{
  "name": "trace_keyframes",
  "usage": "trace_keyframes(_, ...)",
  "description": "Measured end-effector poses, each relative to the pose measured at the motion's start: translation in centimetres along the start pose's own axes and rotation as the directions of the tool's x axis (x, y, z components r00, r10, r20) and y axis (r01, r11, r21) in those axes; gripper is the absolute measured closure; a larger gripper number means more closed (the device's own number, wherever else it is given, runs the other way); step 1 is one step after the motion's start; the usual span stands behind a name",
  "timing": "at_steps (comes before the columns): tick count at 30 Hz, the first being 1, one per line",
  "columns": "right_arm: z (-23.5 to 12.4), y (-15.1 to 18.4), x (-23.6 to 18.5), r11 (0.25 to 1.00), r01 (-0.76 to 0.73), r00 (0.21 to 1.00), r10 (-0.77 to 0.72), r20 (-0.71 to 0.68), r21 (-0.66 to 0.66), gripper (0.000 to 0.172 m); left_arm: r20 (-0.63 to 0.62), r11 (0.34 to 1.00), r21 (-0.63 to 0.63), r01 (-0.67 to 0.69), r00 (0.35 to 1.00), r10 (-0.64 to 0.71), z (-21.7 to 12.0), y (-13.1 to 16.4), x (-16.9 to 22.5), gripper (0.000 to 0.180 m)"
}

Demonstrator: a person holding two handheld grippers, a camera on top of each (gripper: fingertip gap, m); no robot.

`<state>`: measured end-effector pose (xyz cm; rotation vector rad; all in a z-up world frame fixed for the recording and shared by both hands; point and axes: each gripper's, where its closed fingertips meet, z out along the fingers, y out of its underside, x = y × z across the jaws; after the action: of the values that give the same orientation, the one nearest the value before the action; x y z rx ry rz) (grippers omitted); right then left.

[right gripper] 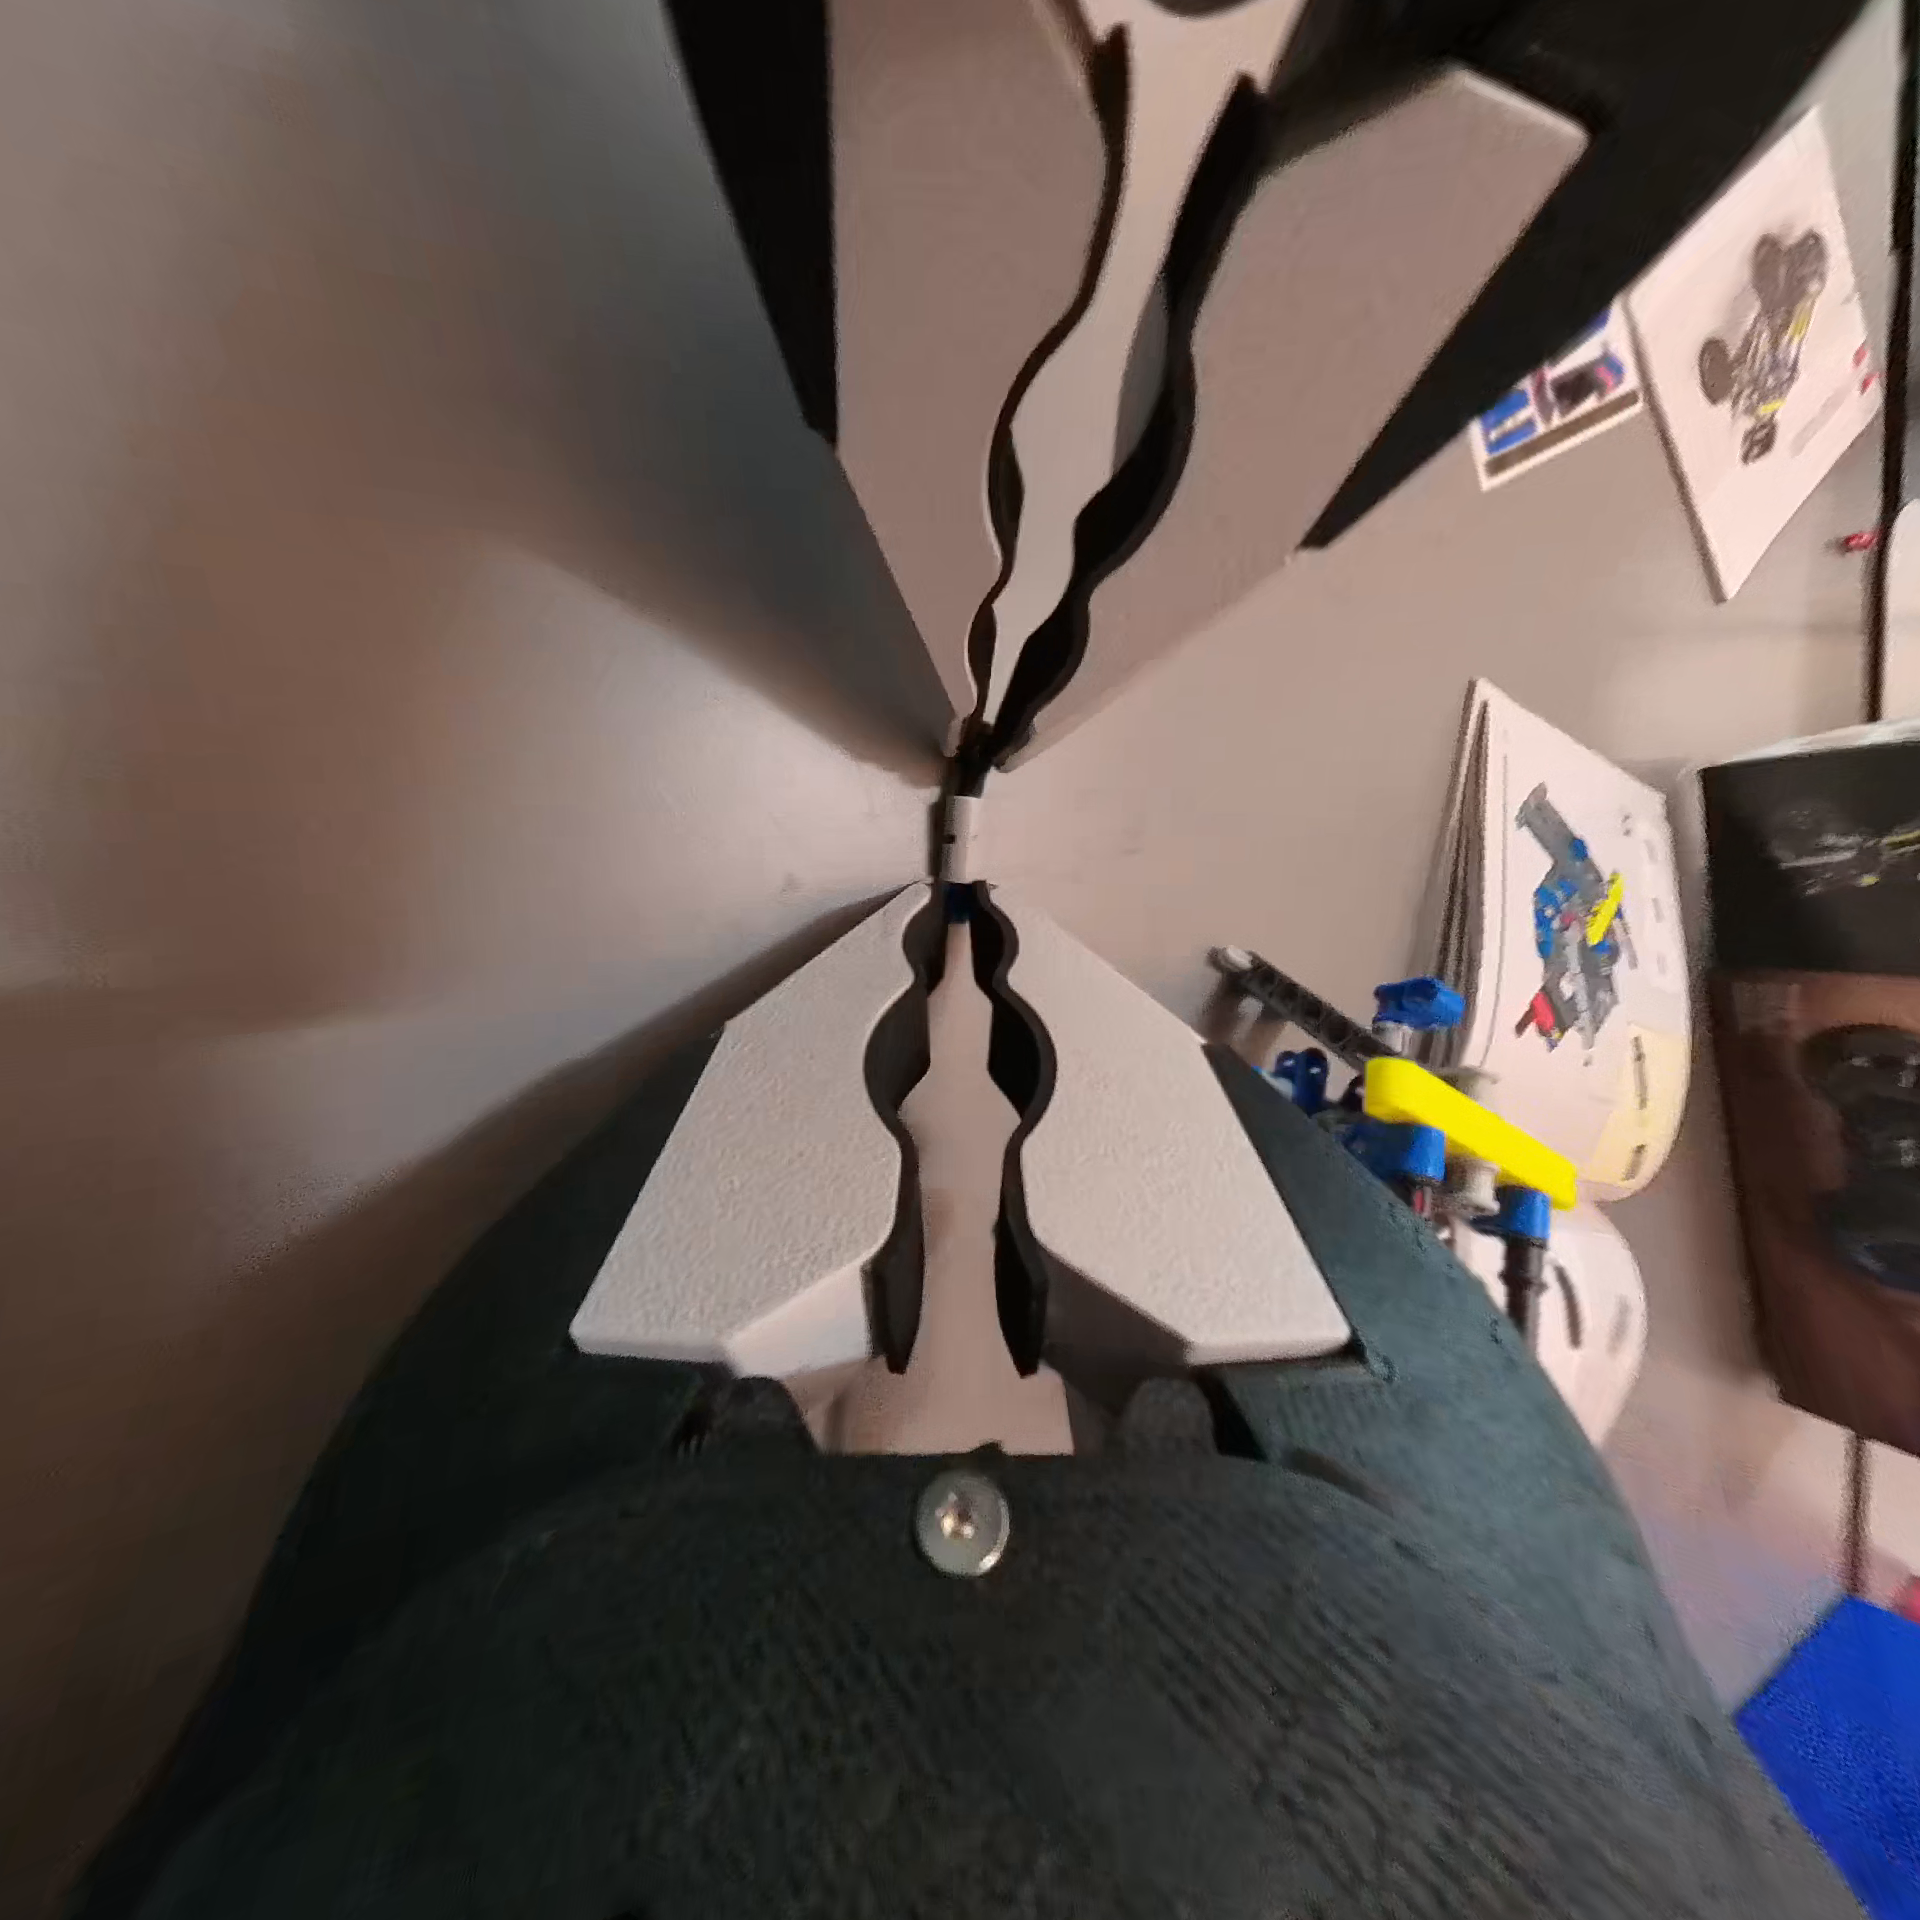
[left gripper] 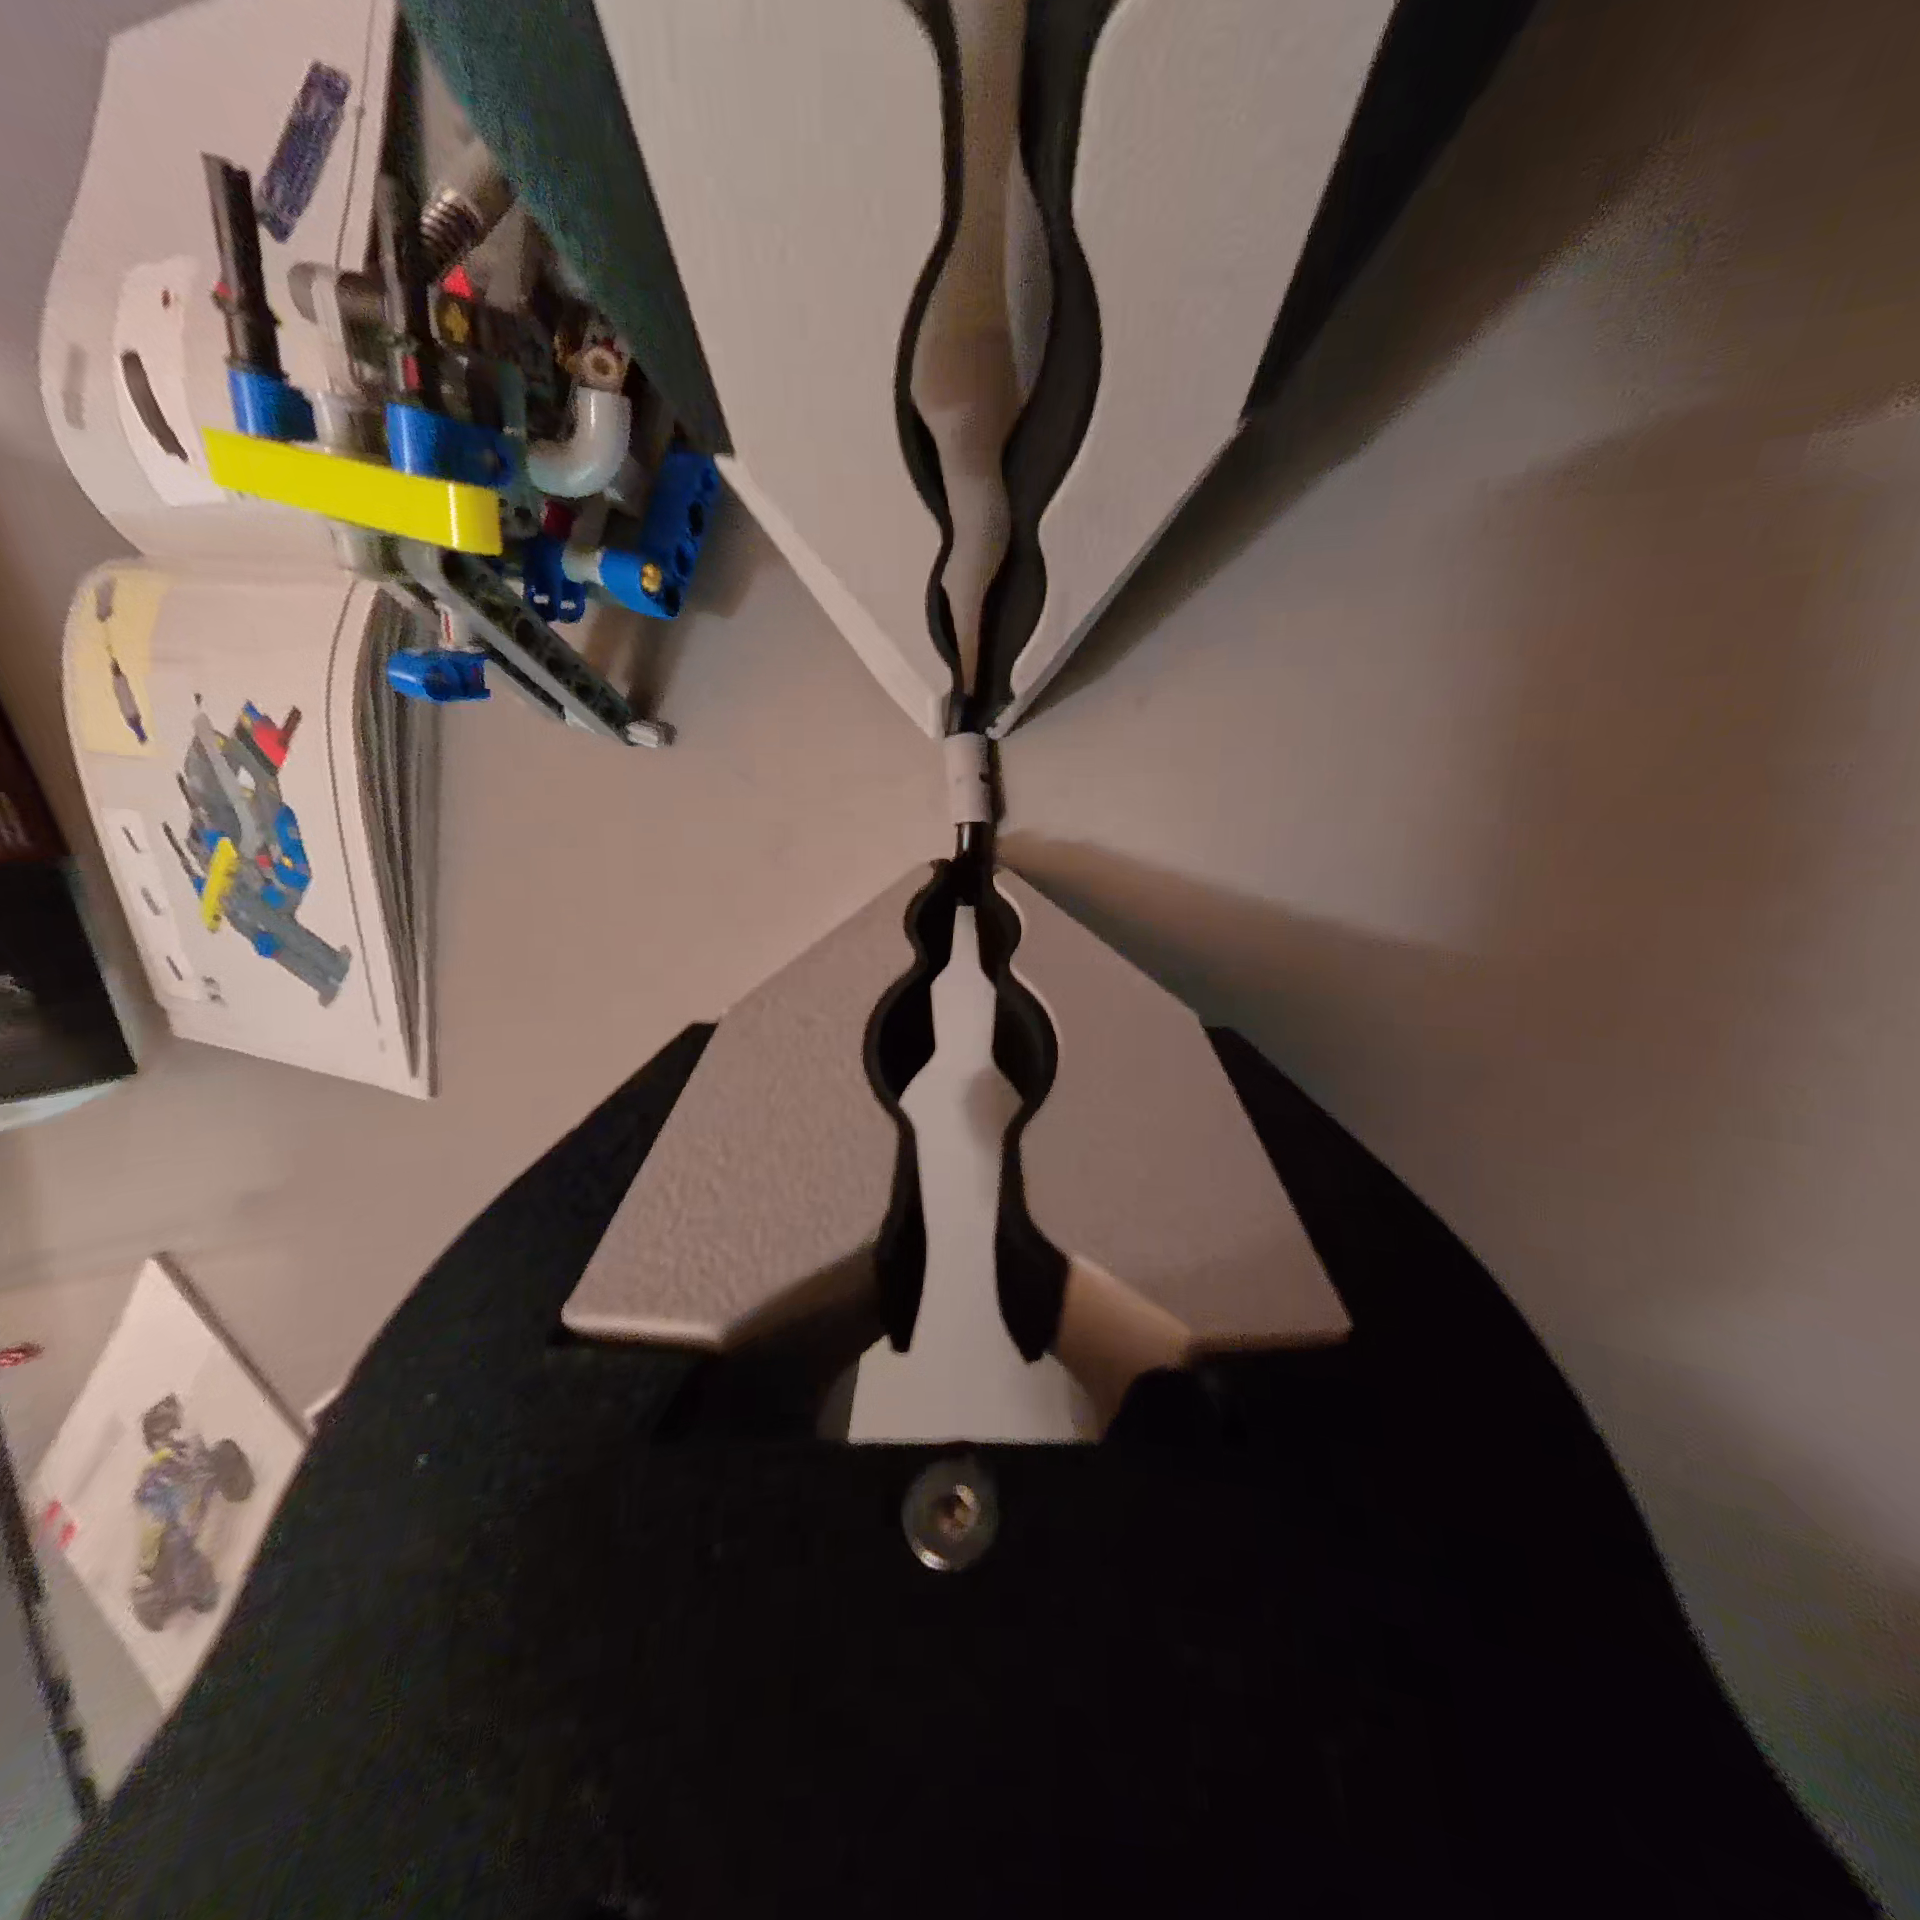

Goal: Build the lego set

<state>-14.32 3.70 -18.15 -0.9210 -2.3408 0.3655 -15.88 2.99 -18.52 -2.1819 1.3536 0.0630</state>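
My two grippers meet tip to tip above a grey tabletop [left gripper: 1351,727]. In the left wrist view my left gripper [left gripper: 971,868] is shut on a thin black pin [left gripper: 968,836] that runs into a small white sleeve [left gripper: 968,774]. The right gripper [left gripper: 971,717] comes in from the top of that view, shut at the sleeve's other end. In the right wrist view my right gripper [right gripper: 958,891] is shut on a small blue pin [right gripper: 958,906] that sits in the white sleeve [right gripper: 961,831]. The left gripper [right gripper: 977,743] comes in from above, shut on the black pin [right gripper: 975,764].
A part-built brick model with a yellow beam [left gripper: 353,488] [right gripper: 1465,1127] rests on an open instruction booklet [left gripper: 270,862] [right gripper: 1558,914]. A printed sheet [left gripper: 156,1496] [right gripper: 1756,343] lies nearby. A dark box [right gripper: 1818,1039] and a blue mat [right gripper: 1849,1714] are at the right. Both grippers' tips are close together, under 4 cm apart.
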Motion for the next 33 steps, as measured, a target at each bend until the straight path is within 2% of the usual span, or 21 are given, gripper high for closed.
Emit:
trace_keyframes(5,-0.2,0.6,0.5,0.987,-0.125,0.992,0.127,-0.014,0.1,0.167,-0.094,0.975,0.118,0.19,0.979,-0.18,0.0,-0.2,0.3,0.18)
trace_keyframes(7,-0.5,0.5,0.7,0.968,-0.191,0.981,0.194,-0.004,0.164,0.155,-0.121,0.962,0.141,0.234,0.968,-0.218,-0.1,0.0,0.3,0.18)
trace_keyframes(9,-0.6,0.5,0.6,0.955,-0.225,0.974,0.226,0.013,0.192,0.154,-0.153,0.953,0.155,0.259,0.96,-0.236,-0.2,0.0,0.5,0.18)
trace_keyframes(15,0.3,-0.2,1.6,0.929,-0.285,0.955,0.297,-0.015,0.235,0.152,-0.161,0.941,0.157,0.299,0.948,-0.275,-0.2,0.5,0.0,0.179)
trace_keyframes(17,0.9,0.0,2.0,0.922,-0.311,0.945,0.326,-0.03,0.232,0.166,-0.158,0.941,0.152,0.303,0.947,-0.28,-0.3,0.8,-0.3,0.179)
trace_keyframes(24,0.9,-0.7,1.0,0.915,-0.32,0.947,0.319,0.043,0.245,0.166,-0.14,0.948,0.149,0.283,0.955,-0.263,-0.2,0.6,-0.1,0.179)
trace_keyframes(33,0.8,-0.8,0.8,0.919,-0.304,0.952,0.301,0.05,0.252,0.166,-0.189,0.915,0.189,0.356,0.928,-0.322,-0.5,0.7,-0.1,0.17)
